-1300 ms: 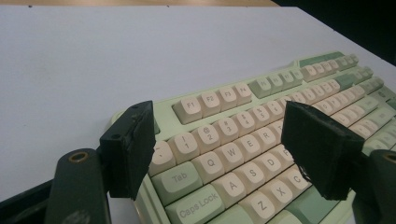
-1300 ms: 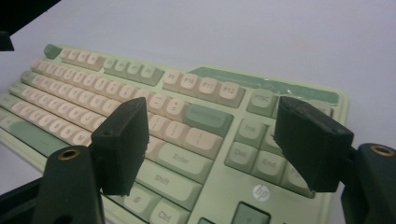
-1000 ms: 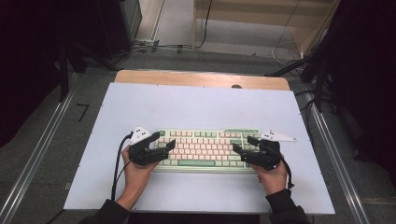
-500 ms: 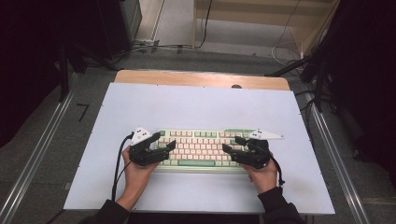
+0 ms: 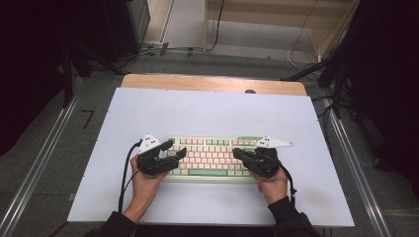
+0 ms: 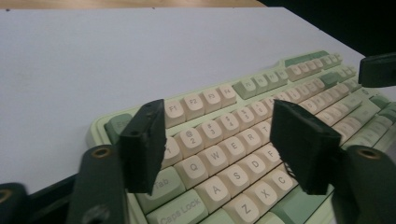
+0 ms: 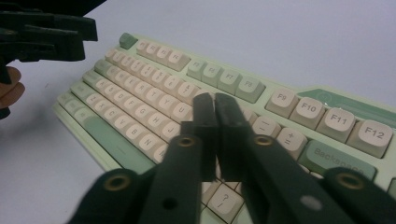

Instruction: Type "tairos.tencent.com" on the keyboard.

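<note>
A pale green keyboard (image 5: 212,157) with cream keys lies on the white tabletop (image 5: 207,113), near the front. My left gripper (image 5: 178,147) hovers over the keyboard's left end. In the left gripper view its jaws (image 6: 219,116) stand apart above the Q, W and E keys (image 6: 243,140) and hold nothing; they have just been closing somewhat. My right gripper (image 5: 236,153) sits over the keyboard's right part. Its two jaws (image 7: 215,100) are pressed together with nothing between them, pointing across the number row (image 7: 154,88). The left gripper (image 7: 46,32) shows far off at top left.
A wooden strip (image 5: 212,84) borders the table's far edge. Metal rails (image 5: 44,163) run along both sides of the table. Cables (image 5: 163,49) lie on the floor beyond. The person's hands (image 5: 148,180) rest at the front edge.
The right gripper's jaws have come together, and the right hand has slid a little left over the keys. The left gripper's jaws have narrowed slightly; the left hand stayed put.
</note>
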